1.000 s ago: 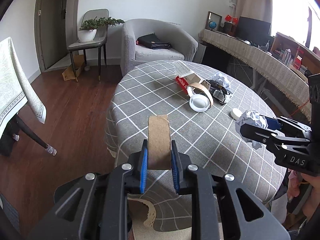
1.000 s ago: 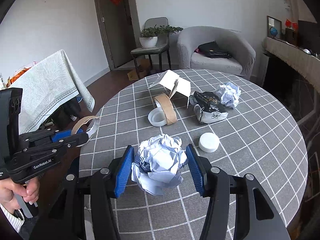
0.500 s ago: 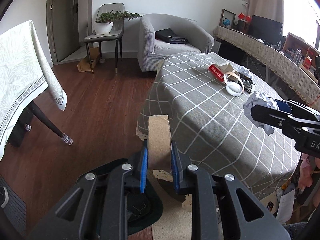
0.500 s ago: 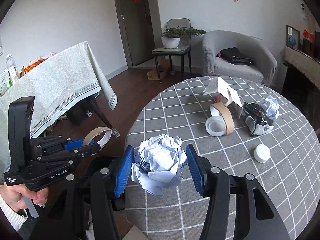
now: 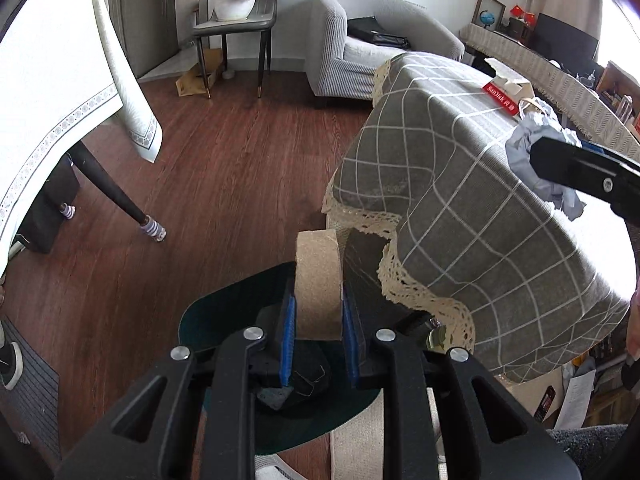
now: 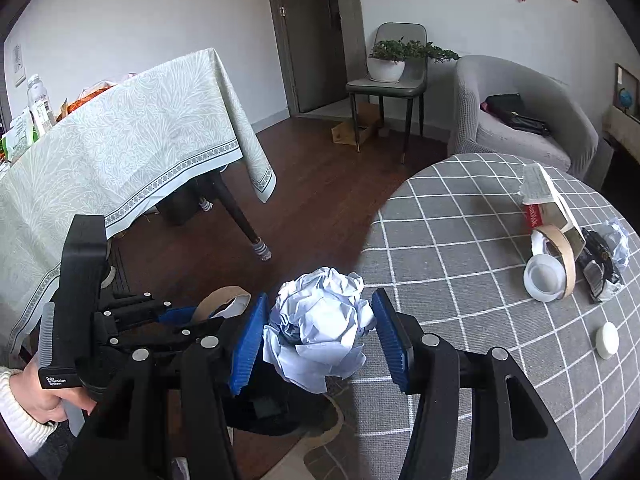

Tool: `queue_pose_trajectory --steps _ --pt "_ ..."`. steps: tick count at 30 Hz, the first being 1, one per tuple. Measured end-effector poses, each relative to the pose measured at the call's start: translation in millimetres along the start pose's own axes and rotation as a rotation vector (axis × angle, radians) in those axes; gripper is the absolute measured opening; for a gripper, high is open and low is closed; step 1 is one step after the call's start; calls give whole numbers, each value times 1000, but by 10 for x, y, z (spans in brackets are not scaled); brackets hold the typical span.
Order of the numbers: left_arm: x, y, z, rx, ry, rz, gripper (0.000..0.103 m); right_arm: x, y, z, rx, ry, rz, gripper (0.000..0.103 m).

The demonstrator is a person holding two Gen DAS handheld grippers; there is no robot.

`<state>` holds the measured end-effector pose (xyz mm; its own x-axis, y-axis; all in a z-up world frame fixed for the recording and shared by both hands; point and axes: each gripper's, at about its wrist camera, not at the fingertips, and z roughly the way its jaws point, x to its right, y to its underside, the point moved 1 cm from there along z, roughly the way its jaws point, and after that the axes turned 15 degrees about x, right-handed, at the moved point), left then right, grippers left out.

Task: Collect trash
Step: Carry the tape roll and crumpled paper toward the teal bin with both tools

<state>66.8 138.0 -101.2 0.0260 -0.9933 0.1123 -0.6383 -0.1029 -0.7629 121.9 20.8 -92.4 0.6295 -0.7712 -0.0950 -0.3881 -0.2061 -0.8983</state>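
My left gripper (image 5: 316,312) is shut on a brown cardboard tape ring (image 5: 318,280) and holds it above a dark green trash bin (image 5: 224,316) on the floor beside the round table. My right gripper (image 6: 320,336) is shut on a crumpled white paper ball (image 6: 320,332), at the table's left edge above the same bin (image 6: 264,412). The left gripper and its ring (image 6: 218,304) show low left in the right wrist view. The paper ball (image 5: 540,152) shows at right in the left wrist view.
On the grey checked tablecloth (image 6: 460,280) lie a red-and-white box (image 6: 540,200), a tape ring with a white lid (image 6: 548,276), a black wrapper (image 6: 600,276) and a white cap (image 6: 606,340). A draped table (image 6: 120,152) stands left; chair and armchair behind.
Both grippers moved left off the tabletop and down toward the bin, each still holding its item. The bin now sits under both.
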Motion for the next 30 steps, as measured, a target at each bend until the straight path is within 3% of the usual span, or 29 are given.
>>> queue_pose_trajectory --steps 10,12,13,21,30 --pt "-190 240 162 -115 0 2 24 -269 -12 301 -39 -40 -15 54" --pt "-222 276 151 -119 -3 -1 39 -312 -16 367 -49 -45 -19 54" --pt "-246 278 143 -119 -2 -4 41 -334 -16 403 -54 -47 -21 54" --pt "-445 252 -23 -59 3 -30 62 -489 86 691 -120 -58 -33 54" --pt "-767 62 -300 54 -42 -95 72 -660 242 989 -199 -56 -49 54"
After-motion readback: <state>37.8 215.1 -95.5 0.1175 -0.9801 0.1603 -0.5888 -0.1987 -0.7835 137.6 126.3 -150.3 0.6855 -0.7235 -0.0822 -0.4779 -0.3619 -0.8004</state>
